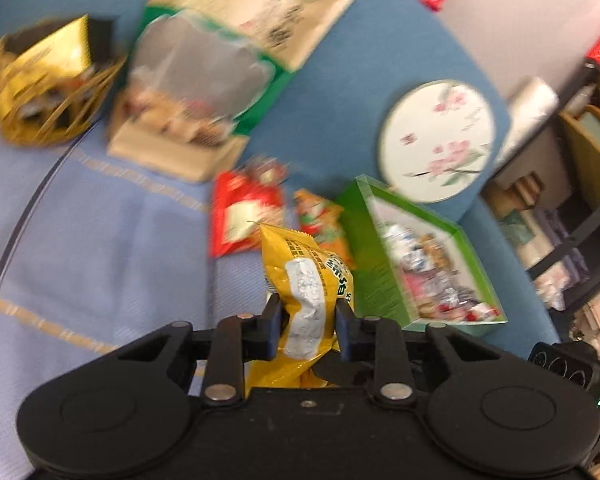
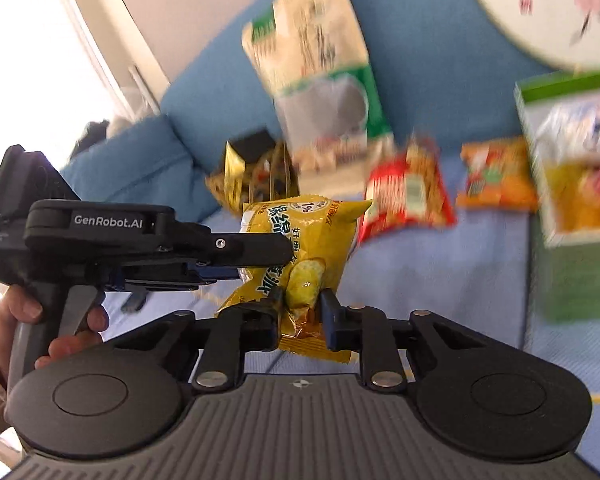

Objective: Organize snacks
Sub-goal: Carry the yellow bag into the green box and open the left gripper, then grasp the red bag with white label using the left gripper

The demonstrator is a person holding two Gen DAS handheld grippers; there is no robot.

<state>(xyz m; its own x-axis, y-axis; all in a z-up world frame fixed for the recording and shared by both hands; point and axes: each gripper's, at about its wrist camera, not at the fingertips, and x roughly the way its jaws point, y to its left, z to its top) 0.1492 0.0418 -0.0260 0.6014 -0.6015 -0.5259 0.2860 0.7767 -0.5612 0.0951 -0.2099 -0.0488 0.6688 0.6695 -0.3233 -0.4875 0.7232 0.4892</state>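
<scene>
One yellow snack packet (image 1: 306, 292) is held above the blue cloth (image 1: 80, 240), and both tools grip it. The left gripper (image 1: 308, 312) is clenched on its middle, and the right gripper (image 2: 300, 304) pinches its lower end. On the cloth lie one red packet (image 1: 242, 216) and one orange packet (image 1: 320, 220), both crinkled plastic. Near them stands one green box (image 1: 380, 264) full of snacks, beside one round flowered plate (image 1: 436, 140). Further away are one gold wire basket (image 1: 40, 88) and two large flat bags (image 1: 204, 80).
</scene>
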